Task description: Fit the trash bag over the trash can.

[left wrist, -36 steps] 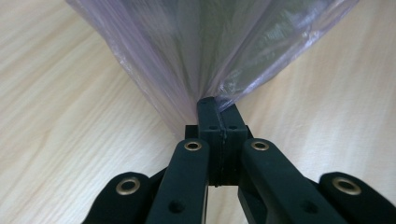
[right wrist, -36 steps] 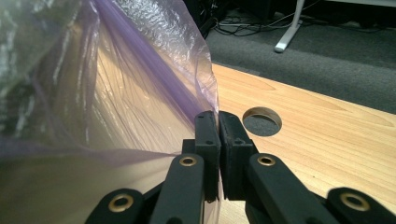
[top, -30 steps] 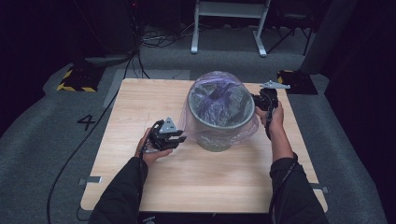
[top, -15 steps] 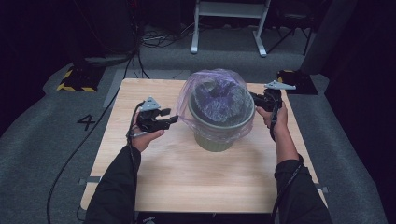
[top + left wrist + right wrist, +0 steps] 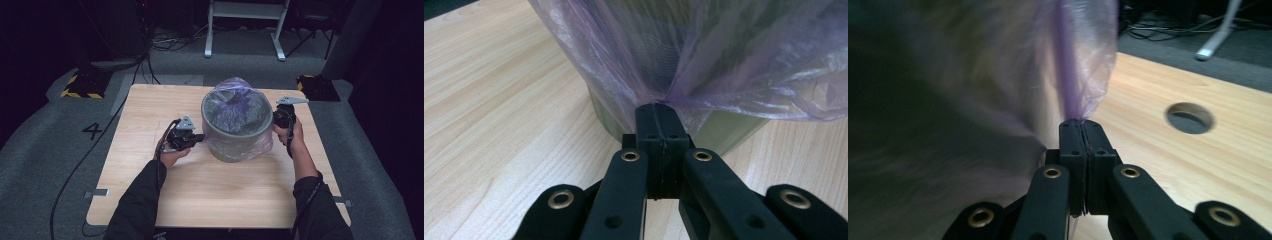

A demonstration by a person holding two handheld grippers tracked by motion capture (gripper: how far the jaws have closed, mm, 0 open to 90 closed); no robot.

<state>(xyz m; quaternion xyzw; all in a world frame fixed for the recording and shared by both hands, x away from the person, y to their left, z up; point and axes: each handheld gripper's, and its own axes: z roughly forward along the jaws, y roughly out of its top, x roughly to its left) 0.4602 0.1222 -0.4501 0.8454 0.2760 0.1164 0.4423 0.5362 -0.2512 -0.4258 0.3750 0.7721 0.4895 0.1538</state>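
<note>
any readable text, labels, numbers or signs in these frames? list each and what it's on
"4": a dark numeral on the grey floor left of the table, at in the high view.
No words, labels or brands can be read on the bin, its purple bag or either hand-held gripper.

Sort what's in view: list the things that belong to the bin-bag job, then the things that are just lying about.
In the job:
- purple bag, draped over the bin
- grey bin
- left gripper, shut on the bag's film
- right gripper, shut on the bag's film

Just lying about:
- table
- hole in the tabletop
- white frame legs on the floor
- floor cables
</note>
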